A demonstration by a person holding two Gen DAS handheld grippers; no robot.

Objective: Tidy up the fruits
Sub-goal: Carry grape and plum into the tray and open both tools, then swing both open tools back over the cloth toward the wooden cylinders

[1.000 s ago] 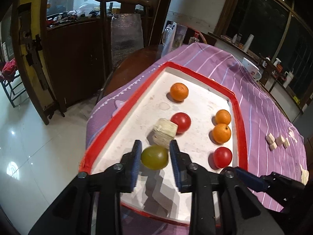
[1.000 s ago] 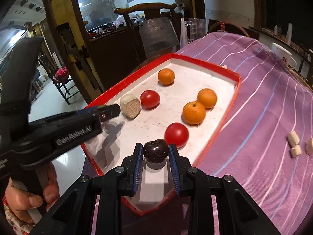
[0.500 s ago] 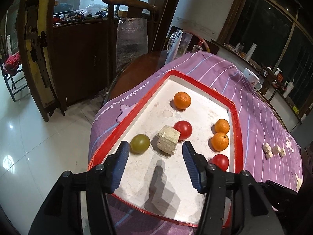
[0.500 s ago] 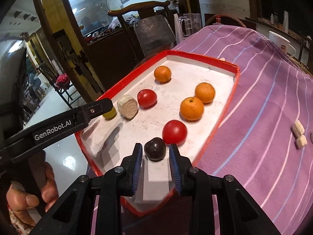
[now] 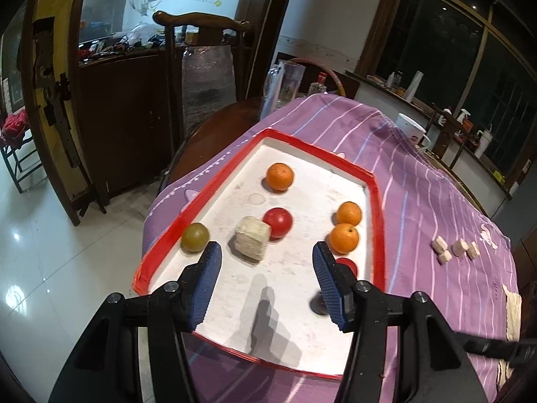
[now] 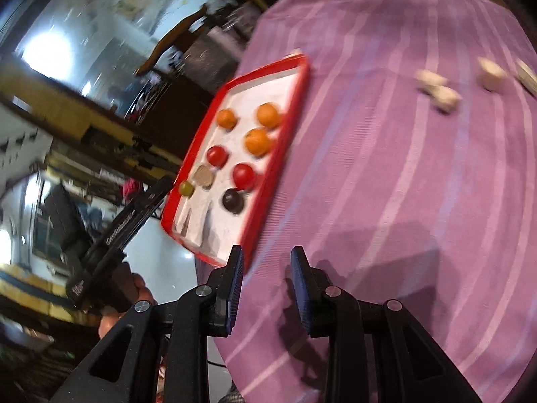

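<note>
A red-rimmed white tray (image 5: 319, 151) lies on the purple striped cloth. On it are three oranges (image 5: 280, 176), two red tomatoes (image 5: 277, 222), a green fruit (image 5: 194, 237) by the left rim, a beige block (image 5: 251, 242) and a dark fruit (image 6: 233, 200) near the front. My left gripper (image 5: 265, 248) hovers open over the tray's near half, nothing between its fingers. The green fruit sits just outside its left finger. My right gripper (image 6: 267, 250) is off the tray's front corner above the cloth, rolled; its jaws stand a little apart and empty.
Small beige blocks (image 5: 453, 250) lie on the cloth (image 6: 402, 184) right of the tray, with flat beige pieces (image 5: 513, 309) near the right edge. A white mug (image 5: 411, 129) stands farther back. A wooden chair (image 5: 201, 23) and cabinet are behind; the table drops to tiled floor at left.
The left gripper opened, let go of the green fruit and drew back upward. The right gripper left the dark fruit on the tray, then swung off it over the cloth and rolled.
</note>
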